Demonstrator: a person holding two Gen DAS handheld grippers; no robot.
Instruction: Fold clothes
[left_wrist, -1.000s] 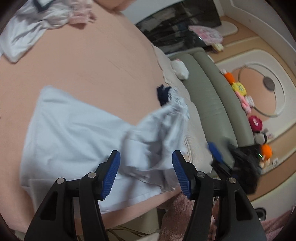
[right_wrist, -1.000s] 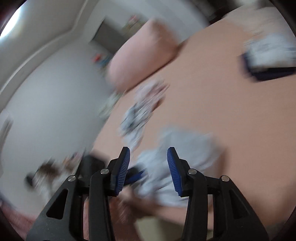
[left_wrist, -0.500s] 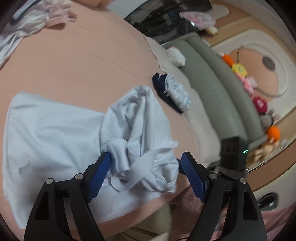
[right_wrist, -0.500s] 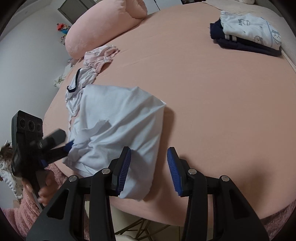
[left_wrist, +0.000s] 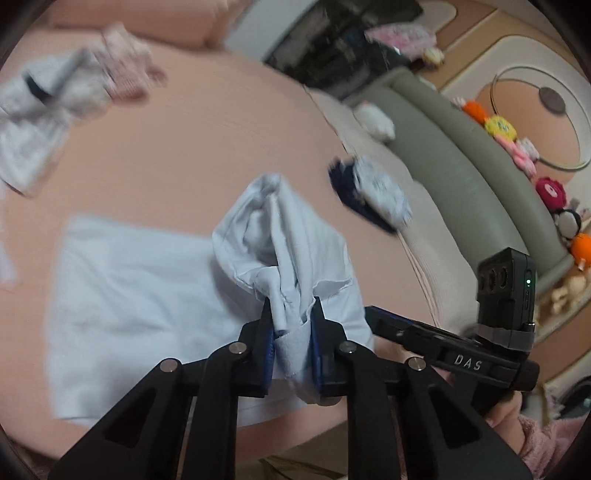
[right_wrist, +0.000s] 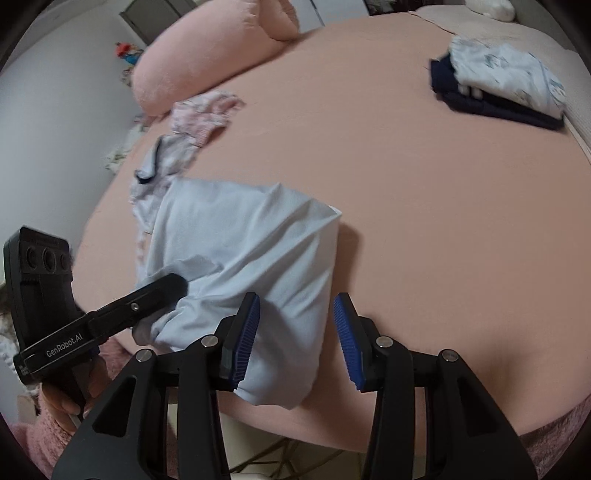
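Your left gripper (left_wrist: 293, 334) has just closed its jaws on a bunched fold of the pale blue shirt (right_wrist: 236, 236), which lies rumpled at the pink bed's (right_wrist: 424, 192) near edge. Your right gripper (right_wrist: 295, 332) hangs over the hem, jaws parted, gripping nothing.

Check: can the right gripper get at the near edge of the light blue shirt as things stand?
Probably yes. The right gripper is open just above the light blue shirt, whose near edge lies between its pads with nothing over it. The left gripper has just closed on a bunch further left, clear of it.

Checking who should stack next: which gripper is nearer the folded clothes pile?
Right. The right gripper faces the folded pile across bare sheet; the left gripper, clamping the pale-blue shirt, sits farther left.
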